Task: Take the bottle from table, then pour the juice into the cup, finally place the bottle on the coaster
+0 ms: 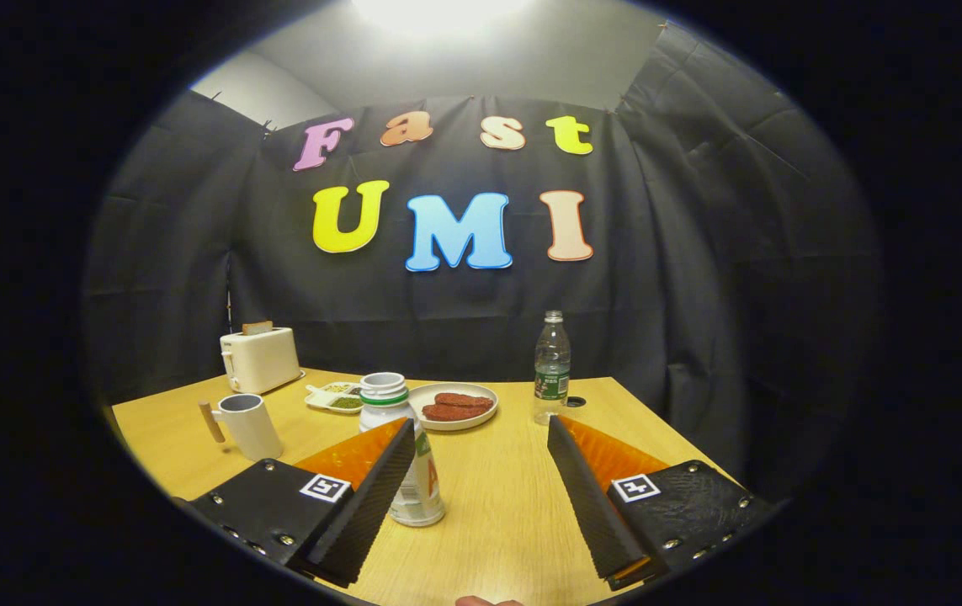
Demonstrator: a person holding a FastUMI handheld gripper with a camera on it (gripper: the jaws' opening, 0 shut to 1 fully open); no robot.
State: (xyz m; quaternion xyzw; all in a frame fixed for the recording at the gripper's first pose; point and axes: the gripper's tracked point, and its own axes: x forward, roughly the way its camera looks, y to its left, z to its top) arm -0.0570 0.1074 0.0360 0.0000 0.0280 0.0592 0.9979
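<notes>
Here the wooden table (pixel 497 497) spreads under everything, backed by the booth's black cloth wall. The gripper (pixel 481 442) comes next in bulk: its two black fingers stand wide apart with bare tabletop between them, gripping nothing. The left finger (pixel 363 505) partly covers the white juice bottle (pixel 413 471), which stands upright just ahead of that finger, close against its inner edge; whether they touch I cannot tell. The bottle has no cap on, and a green band rings its neck. A cream toaster (pixel 260 359) sits at the far left of the table with a slice of bread sticking out of its slot. Nearer, and left of the juice bottle, stands the white cup (pixel 251 425) with a wooden handle, well apart from the fingers. Behind the juice bottle lies a white plate (pixel 481 412) holding reddish pieces of food, and just left of it a small divided dish (pixel 334 397) with green contents. A clear water bottle (pixel 551 368) stands upright beyond the right finger (pixel 590 497), and a small dark hole (pixel 575 402) shows in the tabletop beside its base.
</notes>
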